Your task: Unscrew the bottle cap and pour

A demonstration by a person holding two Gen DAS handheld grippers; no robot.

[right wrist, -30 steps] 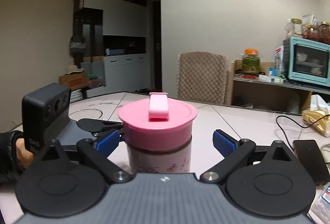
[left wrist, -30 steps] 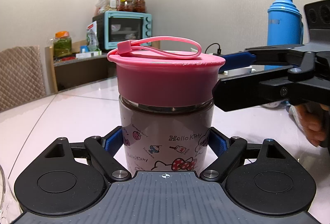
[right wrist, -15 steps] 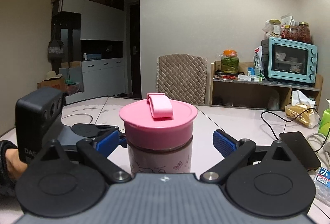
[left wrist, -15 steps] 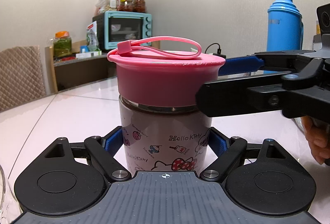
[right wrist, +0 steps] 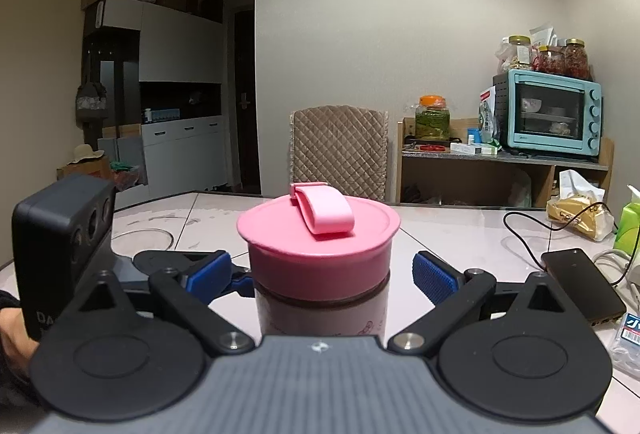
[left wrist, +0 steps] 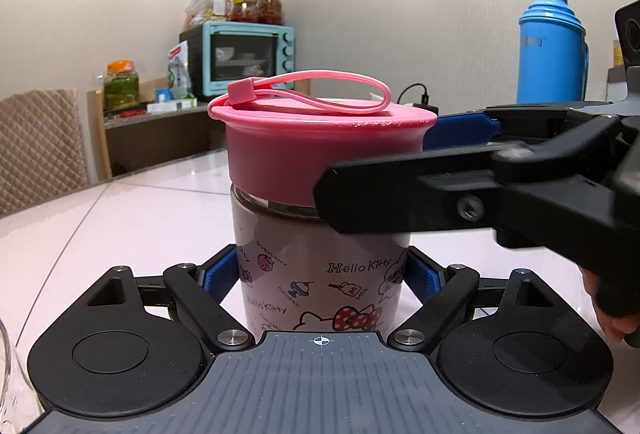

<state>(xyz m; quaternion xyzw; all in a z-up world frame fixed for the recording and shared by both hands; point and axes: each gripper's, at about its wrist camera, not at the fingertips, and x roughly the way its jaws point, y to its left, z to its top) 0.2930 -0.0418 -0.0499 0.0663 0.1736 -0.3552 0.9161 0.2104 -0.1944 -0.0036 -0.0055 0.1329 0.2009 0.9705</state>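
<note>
Between the blue pads of the left gripper [left wrist: 322,276], a pink-lidded bottle [left wrist: 320,274] with cartoon printing is standing upright on the pale table [left wrist: 120,218]; the pads are clamping its lower body on both sides, seemingly to stop it from turning. The right gripper [right wrist: 320,274] is reaching in level with the pink cap [right wrist: 318,254], which is sitting between its spread fingers [right wrist: 434,276]. A gap is showing beside the right-hand pad, so the cap is not being squeezed. The cap is apparently still screwed on, its strap [right wrist: 324,212] lying folded across the top. This straddling position is likely preparing a grip for twisting it off.
</note>
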